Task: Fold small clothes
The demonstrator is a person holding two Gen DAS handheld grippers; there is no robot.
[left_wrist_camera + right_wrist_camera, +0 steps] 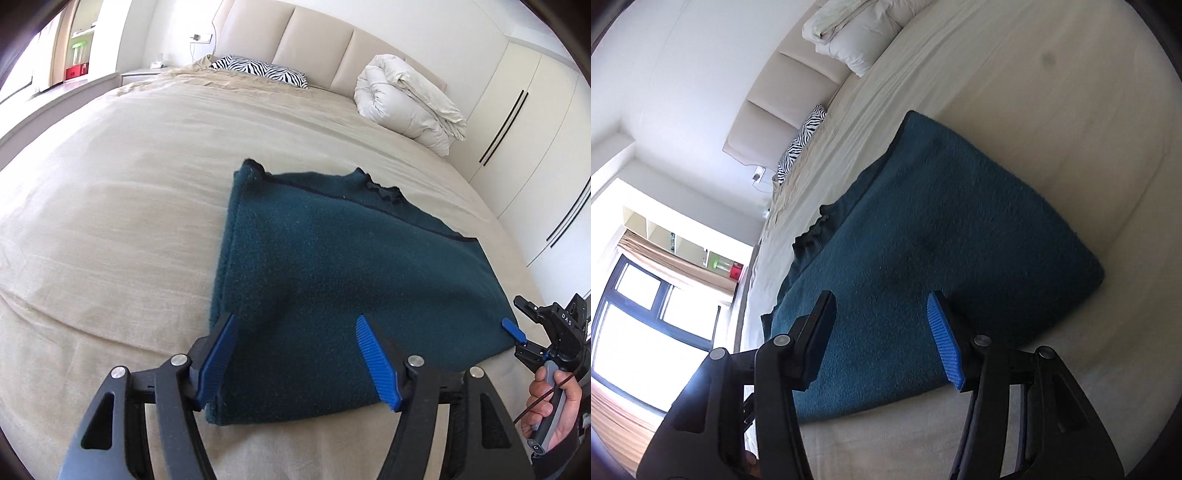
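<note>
A dark teal fleece garment (332,266) lies folded flat on the beige bed (110,221). Its dark collar points toward the headboard. My left gripper (297,332) is open just above the garment's near edge, with one blue pad at its left corner. My right gripper (882,317) is open, rolled on its side, above another edge of the garment (942,229). In the left wrist view the right gripper (517,332) shows at the garment's right corner, held by a hand. Neither gripper holds cloth.
A zebra-print pillow (258,70) and a rolled white duvet (406,99) lie by the padded headboard (314,40). White wardrobe doors (535,147) stand to the right. A bright window (646,314) is on the far side.
</note>
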